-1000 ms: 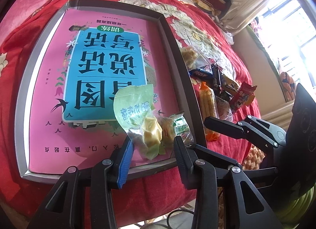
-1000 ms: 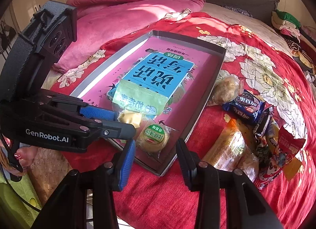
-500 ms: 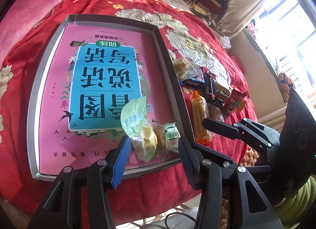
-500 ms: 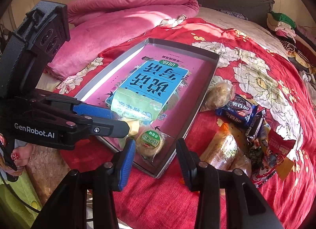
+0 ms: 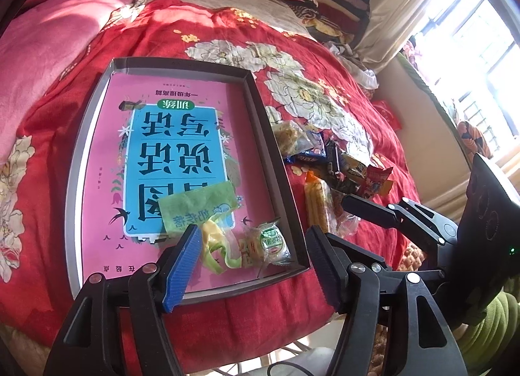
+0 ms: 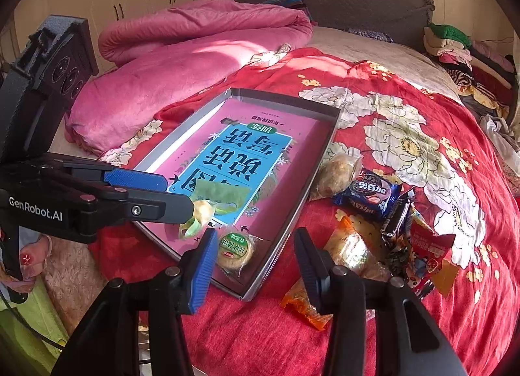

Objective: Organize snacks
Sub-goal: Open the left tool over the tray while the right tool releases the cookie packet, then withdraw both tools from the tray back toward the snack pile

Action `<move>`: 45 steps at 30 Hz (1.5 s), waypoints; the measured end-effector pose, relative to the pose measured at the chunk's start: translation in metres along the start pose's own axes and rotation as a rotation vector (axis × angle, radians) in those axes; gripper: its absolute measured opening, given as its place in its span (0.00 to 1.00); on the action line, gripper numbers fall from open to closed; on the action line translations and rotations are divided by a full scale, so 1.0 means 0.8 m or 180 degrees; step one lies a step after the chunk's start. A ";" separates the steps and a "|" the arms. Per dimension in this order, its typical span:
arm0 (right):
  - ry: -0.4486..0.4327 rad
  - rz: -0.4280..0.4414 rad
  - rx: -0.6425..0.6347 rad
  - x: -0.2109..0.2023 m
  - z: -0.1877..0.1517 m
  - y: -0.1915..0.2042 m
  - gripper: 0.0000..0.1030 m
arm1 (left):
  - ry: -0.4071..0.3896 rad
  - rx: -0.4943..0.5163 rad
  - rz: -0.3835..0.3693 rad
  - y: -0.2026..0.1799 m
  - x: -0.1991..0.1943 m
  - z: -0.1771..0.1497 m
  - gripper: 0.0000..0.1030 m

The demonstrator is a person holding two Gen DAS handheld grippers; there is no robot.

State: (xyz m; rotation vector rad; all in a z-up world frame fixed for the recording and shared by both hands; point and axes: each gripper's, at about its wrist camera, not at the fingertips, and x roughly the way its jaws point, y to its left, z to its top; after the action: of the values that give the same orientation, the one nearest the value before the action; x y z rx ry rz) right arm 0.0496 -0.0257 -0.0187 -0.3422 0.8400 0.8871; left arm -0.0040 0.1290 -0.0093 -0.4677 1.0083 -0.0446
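Observation:
A grey tray [image 5: 274, 161] lies on the red bedspread with a pink and blue book [image 5: 175, 148] flat inside it. A green snack bag [image 5: 198, 210] and a round green-labelled pastry pack [image 5: 269, 243] rest at the tray's near right corner. My left gripper [image 5: 253, 265] hovers just above and short of them. Its jaws are opening and nothing is pressed between the pads. My right gripper [image 6: 255, 265] hangs over the same corner with the pastry pack [image 6: 234, 249] lying below it. Its jaws are also opening and hold nothing. A pile of loose snacks [image 6: 370, 197] sits right of the tray.
A rumpled pink quilt [image 6: 182, 67] lies at the far left of the bed. Folded clothes [image 6: 455, 48] are stacked by the headboard at the far right. The bed's near edge runs just below both grippers. A window [image 5: 481, 61] is on the right.
The left jaws have spread and let go of the green bag, which now lies on the book. Both grippers have lifted away from the tray, and the right jaws have widened slightly.

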 end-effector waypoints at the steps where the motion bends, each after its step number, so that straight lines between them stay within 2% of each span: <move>1: -0.0019 -0.0011 0.0009 -0.002 0.000 -0.001 0.49 | -0.0008 0.0005 -0.0001 -0.002 -0.001 0.001 0.67; 6: -0.0086 -0.0052 0.0064 -0.011 0.001 -0.009 0.49 | -0.0039 0.0061 0.0009 -0.014 -0.003 0.006 0.72; 14: -0.0188 -0.0144 0.0150 -0.022 0.001 -0.021 0.54 | -0.0062 0.0131 0.0046 -0.029 -0.004 0.009 0.73; 25: -0.0327 -0.0290 0.0241 -0.040 0.001 -0.037 0.55 | -0.0079 0.0189 0.0014 -0.045 -0.003 0.016 0.73; 45: -0.0416 -0.0431 0.0402 -0.064 -0.012 -0.068 0.55 | 0.0020 0.0411 -0.0033 -0.087 0.013 0.026 0.73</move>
State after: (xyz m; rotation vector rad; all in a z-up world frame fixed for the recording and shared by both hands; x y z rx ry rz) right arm 0.0703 -0.0920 0.0108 -0.2255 0.7391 0.7188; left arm 0.0310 0.0710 0.0188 -0.3549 1.0026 -0.1199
